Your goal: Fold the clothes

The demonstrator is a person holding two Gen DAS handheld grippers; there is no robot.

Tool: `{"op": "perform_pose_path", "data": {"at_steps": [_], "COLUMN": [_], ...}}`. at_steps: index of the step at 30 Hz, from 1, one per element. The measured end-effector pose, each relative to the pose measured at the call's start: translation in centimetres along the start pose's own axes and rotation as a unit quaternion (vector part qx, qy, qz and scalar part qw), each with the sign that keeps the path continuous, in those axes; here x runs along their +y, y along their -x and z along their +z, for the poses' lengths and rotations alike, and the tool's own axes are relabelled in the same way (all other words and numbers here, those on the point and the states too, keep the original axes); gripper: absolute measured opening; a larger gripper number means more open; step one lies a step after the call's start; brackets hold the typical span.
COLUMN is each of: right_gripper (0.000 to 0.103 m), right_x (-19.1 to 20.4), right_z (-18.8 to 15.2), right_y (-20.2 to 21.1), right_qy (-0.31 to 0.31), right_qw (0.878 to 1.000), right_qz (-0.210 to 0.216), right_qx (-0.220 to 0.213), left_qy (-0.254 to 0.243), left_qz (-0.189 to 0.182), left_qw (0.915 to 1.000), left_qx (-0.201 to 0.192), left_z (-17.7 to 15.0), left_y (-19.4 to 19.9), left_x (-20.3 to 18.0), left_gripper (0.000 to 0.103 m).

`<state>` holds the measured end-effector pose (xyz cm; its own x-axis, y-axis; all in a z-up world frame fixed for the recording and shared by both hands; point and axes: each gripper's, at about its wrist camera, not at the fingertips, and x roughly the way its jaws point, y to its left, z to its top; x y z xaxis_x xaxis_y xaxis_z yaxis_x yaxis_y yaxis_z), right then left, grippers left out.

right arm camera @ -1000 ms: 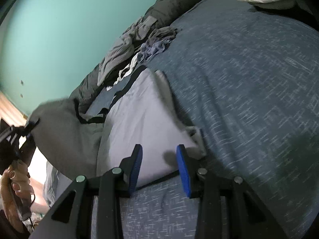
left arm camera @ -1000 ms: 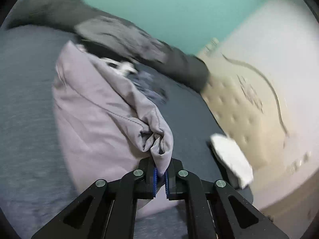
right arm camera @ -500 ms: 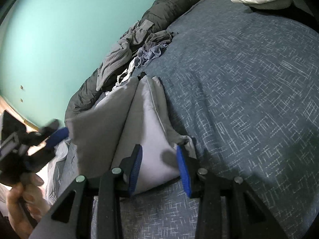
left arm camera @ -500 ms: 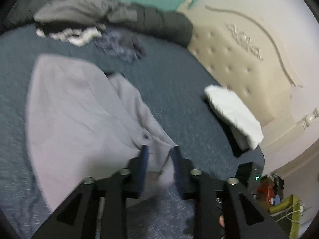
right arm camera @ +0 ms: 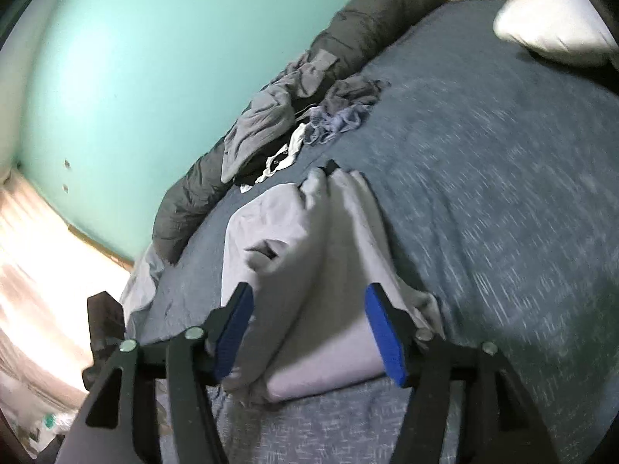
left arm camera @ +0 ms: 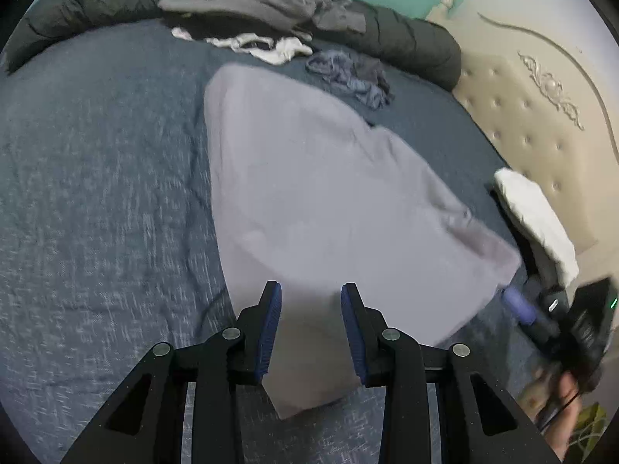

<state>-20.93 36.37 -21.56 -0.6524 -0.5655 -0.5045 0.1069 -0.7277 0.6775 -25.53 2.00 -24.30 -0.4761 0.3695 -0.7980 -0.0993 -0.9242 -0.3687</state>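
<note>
Both grippers now stand released: the left gripper (left arm camera: 309, 323), which a second ago pinched a bunched corner, has let go, and the right gripper (right arm camera: 309, 332) has spread wider. The pale lilac garment (left arm camera: 329, 201) lies folded over mid-bed on the blue bedspread (left arm camera: 96, 193), so this fold looks set. Bare bedspread lies left; unfolded clothes (left arm camera: 271, 23) crowd the far edge, the pillow (left arm camera: 537, 216) the headboard side.

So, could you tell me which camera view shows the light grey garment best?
The left wrist view: the light grey garment lies spread nearly whole on the bed. The right wrist view shows it foreshortened, with folded layers bunched near the open right gripper.
</note>
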Motion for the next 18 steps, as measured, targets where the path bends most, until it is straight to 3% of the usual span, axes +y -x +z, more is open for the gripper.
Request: {"op": "perform_pose_path", "data": {"at_steps": [4,9,11,18], "right_gripper": [0.066,0.063,0.016,0.009], "right_x": [3.3,4.9,4.4,5.4], "right_z": [1.2,1.7,1.7,1.6], "right_y": [-2.1,-6.2,-7.6,-4.4], "right_qy": [0.067,0.130,0.136,0.184], "right_qw": [0.997,0.985,0.981,0.974], "right_qz": [-0.003,-0.058,-0.060,-0.062], "right_qx": [0.041,0.094,0.122,0.114], "left_qy": [-0.009,-0.004,-0.001,-0.007], "left_qz": [-0.010,-0.020,-0.022,-0.010], "left_qw": [0.9999,0.9997,0.9997,0.9997], "left_qx": [0.007,0.010,0.013,0.021], "left_z": [-0.9,-1.8,-2.1,-2.4], "left_y": [-0.8,-1.0,-1.0,-0.3], "left_x": [-0.5,-0.2,0.2,1.4], "left_gripper": [0.035,0.035,0.036,0.038]}}
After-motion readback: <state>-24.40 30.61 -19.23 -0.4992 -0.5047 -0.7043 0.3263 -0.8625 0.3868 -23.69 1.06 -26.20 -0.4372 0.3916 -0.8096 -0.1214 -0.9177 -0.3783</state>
